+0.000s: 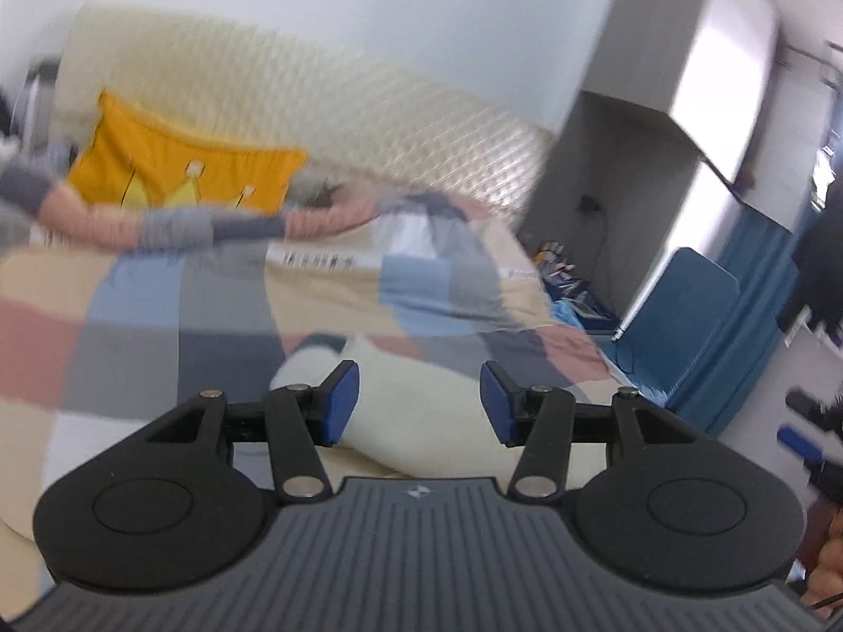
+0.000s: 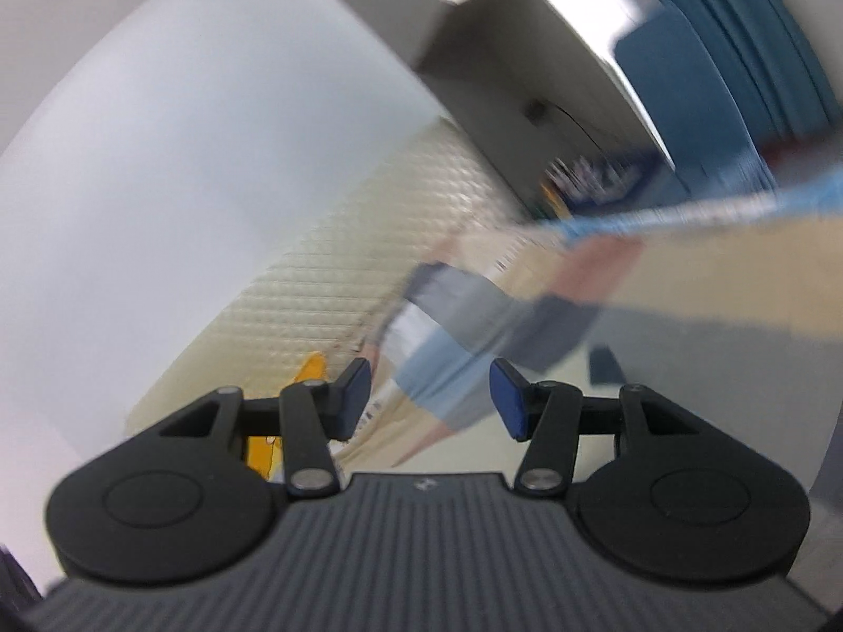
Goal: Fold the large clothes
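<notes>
A cream garment (image 1: 421, 411) lies on the patchwork bed cover (image 1: 158, 326) just ahead of my left gripper (image 1: 420, 403). That gripper is open and empty, its blue pads (image 1: 340, 403) apart above the cloth. My right gripper (image 2: 429, 400) is open and empty too, held in the air and tilted, facing the wall and headboard. A striped pink and grey garment (image 1: 211, 221) stretches across the far side of the bed. The views are blurred by motion.
A yellow cushion (image 1: 179, 163) leans on the cream quilted headboard (image 1: 369, 105). A blue chair (image 1: 690, 316) and a blue curtain (image 1: 758, 284) stand right of the bed. A cluttered bedside surface (image 1: 569, 289) sits by the wall. The other gripper (image 1: 806, 432) shows at the right edge.
</notes>
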`<state>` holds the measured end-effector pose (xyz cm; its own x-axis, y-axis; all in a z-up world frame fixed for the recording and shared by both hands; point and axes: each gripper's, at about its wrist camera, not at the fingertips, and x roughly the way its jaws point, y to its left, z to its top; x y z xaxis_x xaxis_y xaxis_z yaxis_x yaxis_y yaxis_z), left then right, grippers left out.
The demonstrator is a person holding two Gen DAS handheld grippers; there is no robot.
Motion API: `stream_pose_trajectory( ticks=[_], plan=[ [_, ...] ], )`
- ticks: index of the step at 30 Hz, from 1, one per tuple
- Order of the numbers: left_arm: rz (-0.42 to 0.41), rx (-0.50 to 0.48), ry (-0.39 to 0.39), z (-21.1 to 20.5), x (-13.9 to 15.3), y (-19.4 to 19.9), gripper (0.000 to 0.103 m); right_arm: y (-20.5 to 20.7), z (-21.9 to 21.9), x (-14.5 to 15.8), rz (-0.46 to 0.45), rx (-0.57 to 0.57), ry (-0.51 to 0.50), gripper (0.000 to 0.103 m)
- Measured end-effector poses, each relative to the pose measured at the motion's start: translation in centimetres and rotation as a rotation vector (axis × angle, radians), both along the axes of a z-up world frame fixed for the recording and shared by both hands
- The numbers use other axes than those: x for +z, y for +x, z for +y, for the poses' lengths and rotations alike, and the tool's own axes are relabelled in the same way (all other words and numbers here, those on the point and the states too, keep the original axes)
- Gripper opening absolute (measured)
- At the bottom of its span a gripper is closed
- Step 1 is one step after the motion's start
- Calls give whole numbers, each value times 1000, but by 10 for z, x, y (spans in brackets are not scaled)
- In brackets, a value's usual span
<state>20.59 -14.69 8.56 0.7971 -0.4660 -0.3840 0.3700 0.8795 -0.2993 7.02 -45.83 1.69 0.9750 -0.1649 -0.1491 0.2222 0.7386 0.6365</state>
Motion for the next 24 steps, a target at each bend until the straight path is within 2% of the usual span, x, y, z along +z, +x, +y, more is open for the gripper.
stream_pose_trajectory(
  ticks=[5,9,15,24],
  plan=[
    [-107,-24,61,2,41,-66,57,-46,46,40,-7,39,-128,54],
    [-152,-37,91,5,51,-111,57,-73,84,47,14,80,-199,54],
    [-166,-42,123,13,37,-160,57,-103,130,39,72,113,-265,54],
    [-124,-35,117,27,3,-191,57,-112,167,6,203,157,-360,54]
  ],
)
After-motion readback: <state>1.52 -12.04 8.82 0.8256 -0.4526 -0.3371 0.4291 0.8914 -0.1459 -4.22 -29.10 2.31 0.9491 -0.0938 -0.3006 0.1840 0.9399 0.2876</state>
